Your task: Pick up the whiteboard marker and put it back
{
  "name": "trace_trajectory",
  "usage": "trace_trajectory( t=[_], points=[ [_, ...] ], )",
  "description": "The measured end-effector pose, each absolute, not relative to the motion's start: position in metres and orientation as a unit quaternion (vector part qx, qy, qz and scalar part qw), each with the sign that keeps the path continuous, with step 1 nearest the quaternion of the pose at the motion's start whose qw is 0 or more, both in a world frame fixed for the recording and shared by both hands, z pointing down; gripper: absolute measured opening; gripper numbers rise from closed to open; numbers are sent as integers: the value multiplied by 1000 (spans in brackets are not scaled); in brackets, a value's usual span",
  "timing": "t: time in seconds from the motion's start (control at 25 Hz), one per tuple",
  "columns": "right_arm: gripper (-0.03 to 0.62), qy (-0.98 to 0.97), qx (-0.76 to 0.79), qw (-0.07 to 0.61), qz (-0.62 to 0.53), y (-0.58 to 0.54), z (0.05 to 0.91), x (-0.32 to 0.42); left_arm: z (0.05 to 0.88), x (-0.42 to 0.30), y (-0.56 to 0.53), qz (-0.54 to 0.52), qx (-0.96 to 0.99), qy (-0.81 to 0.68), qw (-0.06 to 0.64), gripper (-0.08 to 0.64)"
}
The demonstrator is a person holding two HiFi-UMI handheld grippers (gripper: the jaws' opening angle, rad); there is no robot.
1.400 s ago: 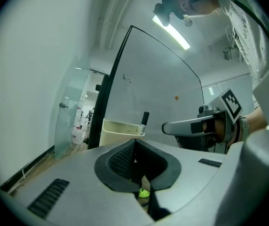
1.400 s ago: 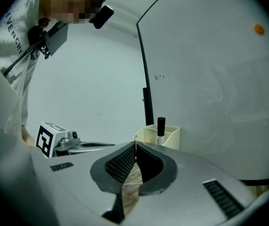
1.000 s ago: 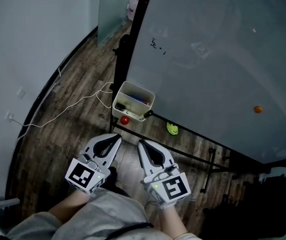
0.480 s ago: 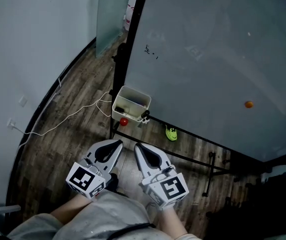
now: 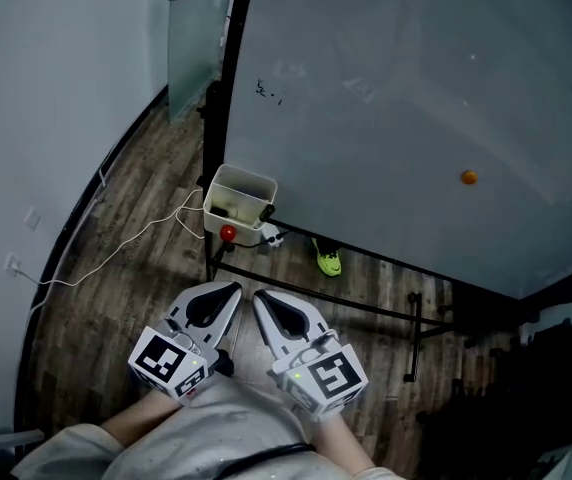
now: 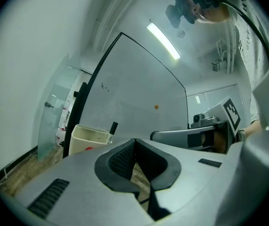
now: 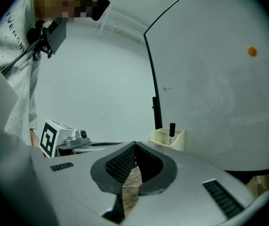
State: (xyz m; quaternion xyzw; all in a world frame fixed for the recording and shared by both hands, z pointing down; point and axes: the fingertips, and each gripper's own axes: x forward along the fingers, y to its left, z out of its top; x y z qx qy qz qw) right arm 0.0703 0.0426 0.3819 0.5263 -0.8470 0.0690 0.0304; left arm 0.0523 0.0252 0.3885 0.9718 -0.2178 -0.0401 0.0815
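Shifted left in the head view, cream bin (image 5: 248, 174) holding upright black marker (image 7: 172, 128) sits at whiteboard (image 5: 396, 118) edge, with white cable (image 5: 116, 253) trailing on the floor; left gripper (image 5: 234, 290) and right gripper (image 5: 258, 296) are clenched, empty.

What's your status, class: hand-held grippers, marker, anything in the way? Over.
Left hand-held gripper shut, empty. Right hand-held gripper shut, empty. Marker standing in cream bin by whiteboard. Nothing blocking.
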Motion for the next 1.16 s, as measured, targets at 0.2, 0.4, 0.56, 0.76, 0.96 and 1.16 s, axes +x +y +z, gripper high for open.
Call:
trace_trajectory(
  t=[0.2, 0.4, 0.56, 0.76, 0.96, 1.16],
  points=[
    [20, -848, 525, 33, 60, 52, 377, 70, 382, 60, 35, -41, 975, -205, 71, 15],
    [18, -853, 518, 20, 57, 60, 374, 67, 383, 62, 42, -38, 976, -201, 69, 15],
    [18, -847, 526, 22, 69, 65, 376, 71, 381, 63, 46, -31, 977, -201, 63, 15],
    [18, -847, 526, 18, 75, 71, 380, 72, 385, 65, 51, -33, 978, -196, 67, 15],
    [18, -842, 534, 16, 82, 75, 381, 75, 384, 67, 53, -26, 979, -192, 63, 15],
    [18, -839, 537, 12, 88, 80, 385, 76, 386, 68, 57, -26, 980, -187, 66, 15]
  ],
)
